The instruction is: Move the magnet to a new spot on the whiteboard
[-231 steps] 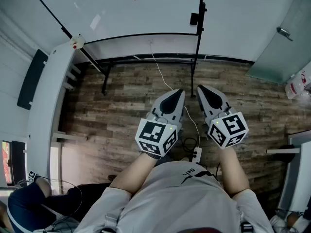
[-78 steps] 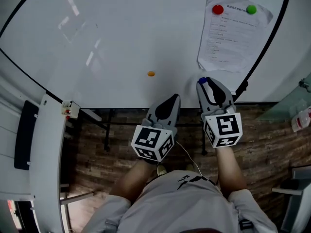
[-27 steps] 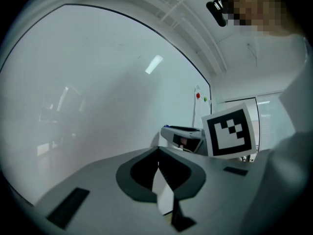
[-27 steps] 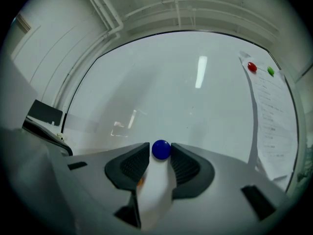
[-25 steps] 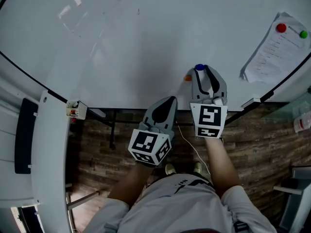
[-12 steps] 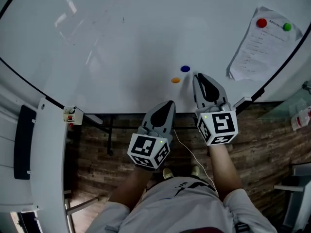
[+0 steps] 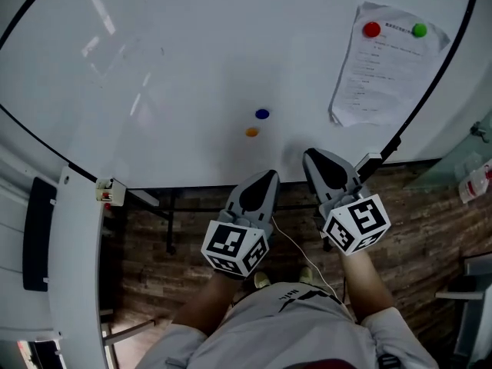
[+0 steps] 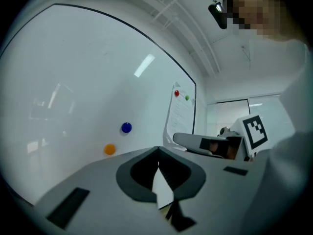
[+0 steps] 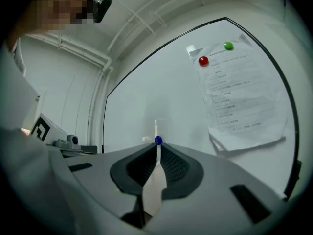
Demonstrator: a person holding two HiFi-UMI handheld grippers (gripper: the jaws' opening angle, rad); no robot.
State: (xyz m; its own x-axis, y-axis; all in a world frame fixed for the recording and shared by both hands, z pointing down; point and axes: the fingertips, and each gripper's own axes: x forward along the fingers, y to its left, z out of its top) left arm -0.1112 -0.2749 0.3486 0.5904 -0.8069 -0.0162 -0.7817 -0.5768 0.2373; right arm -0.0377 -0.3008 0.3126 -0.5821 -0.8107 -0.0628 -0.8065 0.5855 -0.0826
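Note:
A blue magnet (image 7: 262, 114) sticks to the whiteboard (image 7: 177, 60) just above an orange magnet (image 7: 251, 132); nothing touches either. My right gripper (image 7: 309, 154) hangs below and right of them, clear of the board, its jaws closing to a thin slit with nothing between them. In the right gripper view the blue magnet (image 9: 158, 140) shows just past the right gripper (image 9: 157, 146). My left gripper (image 7: 270, 174) sits lower, shut and empty. The left gripper view shows the left gripper (image 8: 157, 150) with the blue magnet (image 8: 126, 128) and orange magnet (image 8: 109, 150) on the board to its left.
A printed sheet (image 7: 384, 71) hangs at the board's right, pinned by a red magnet (image 7: 372, 29) and a green magnet (image 7: 419, 30). The board's black frame (image 7: 400, 129) runs past the right gripper. Wood floor (image 7: 184, 221) and a white ledge (image 7: 73, 252) lie below.
The right gripper has let go of the blue magnet on the board above the orange one and pulled back down and away. Its jaws have narrowed. The left gripper has barely moved.

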